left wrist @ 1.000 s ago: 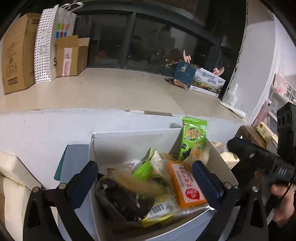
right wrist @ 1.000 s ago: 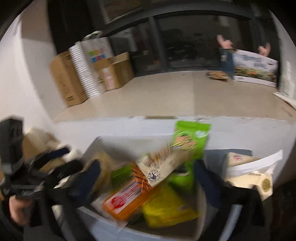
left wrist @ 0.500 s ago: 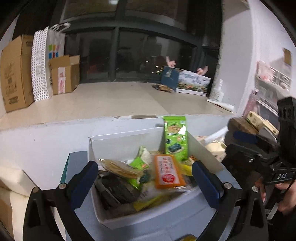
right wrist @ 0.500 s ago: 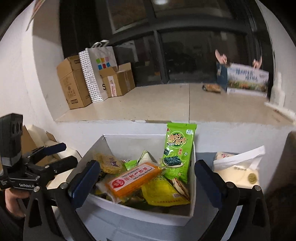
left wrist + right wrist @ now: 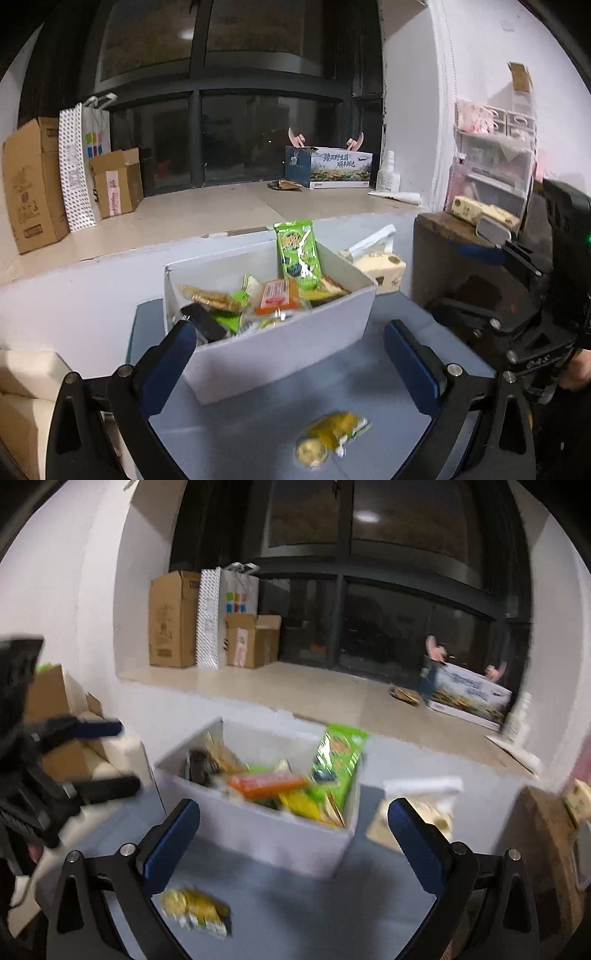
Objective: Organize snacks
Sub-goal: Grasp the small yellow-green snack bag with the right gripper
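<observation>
A white box [image 5: 280, 350] full of snack packets stands on a grey-blue table [image 5: 258, 424]; it also shows in the right wrist view [image 5: 266, 834]. A green seaweed packet [image 5: 297, 254] stands upright in it beside an orange packet [image 5: 277, 295]. A yellow snack packet [image 5: 332, 435] lies loose on the table in front of the box, and shows in the right wrist view [image 5: 195, 912]. My left gripper [image 5: 291, 365] is open and empty, short of the box. My right gripper [image 5: 291, 845] is open and empty, also short of the box.
A tissue pack [image 5: 380, 266] lies right of the box. A dark stand [image 5: 443, 258] with a drawer unit [image 5: 491, 173] is at the right. The window ledge [image 5: 207, 210] behind holds cardboard boxes [image 5: 33, 181], a paper bag [image 5: 81, 162] and a printed carton [image 5: 332, 168].
Both grippers have pulled back and up from the box. The box now looks smaller, and the yellow packet on the table has come into view.
</observation>
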